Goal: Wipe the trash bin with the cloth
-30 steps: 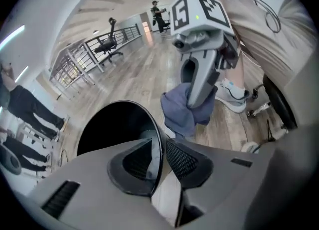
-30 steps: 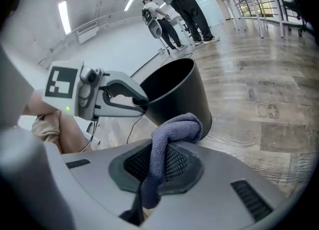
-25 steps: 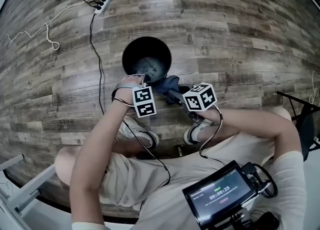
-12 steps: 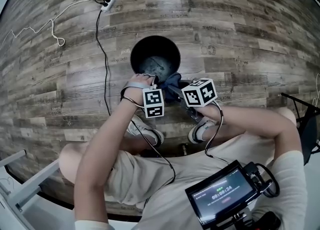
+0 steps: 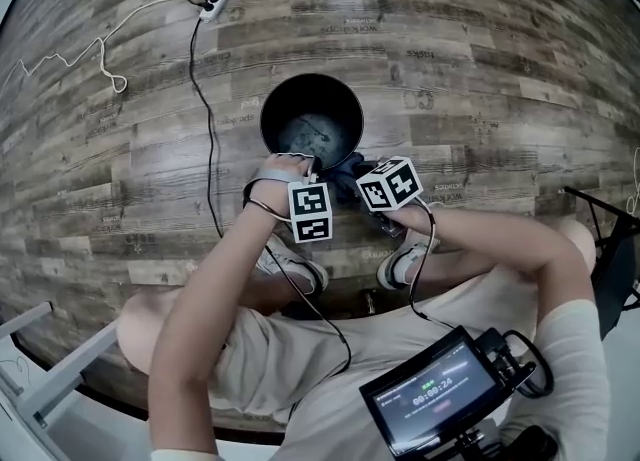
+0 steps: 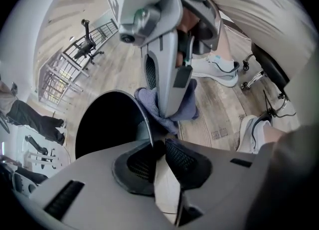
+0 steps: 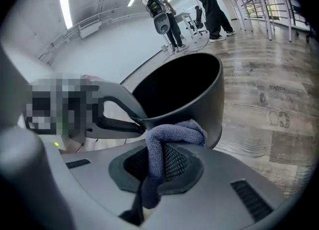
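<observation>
Points left gripper [image 5: 311, 163] steeply down, forearm stretched toward 12 o'clock, having just closed its jaws onto the 6 o'clock rim of round black plastic trash bin [image 5: 285, 99], upright on wood-plank floor [image 5: 500, 69], mouth up, long axis vertical. Slants right gripper [image 5: 352, 173] down at bin's 5 o'clock, clamped on bunched blue-grey terry cloth [image 7: 175, 130] just beside outer wall.

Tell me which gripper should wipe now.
Right: the right gripper clamps the cloth beside the trash bin wall. The left gripper, whose jaws have just been closing on the rim, steadies it.
</observation>
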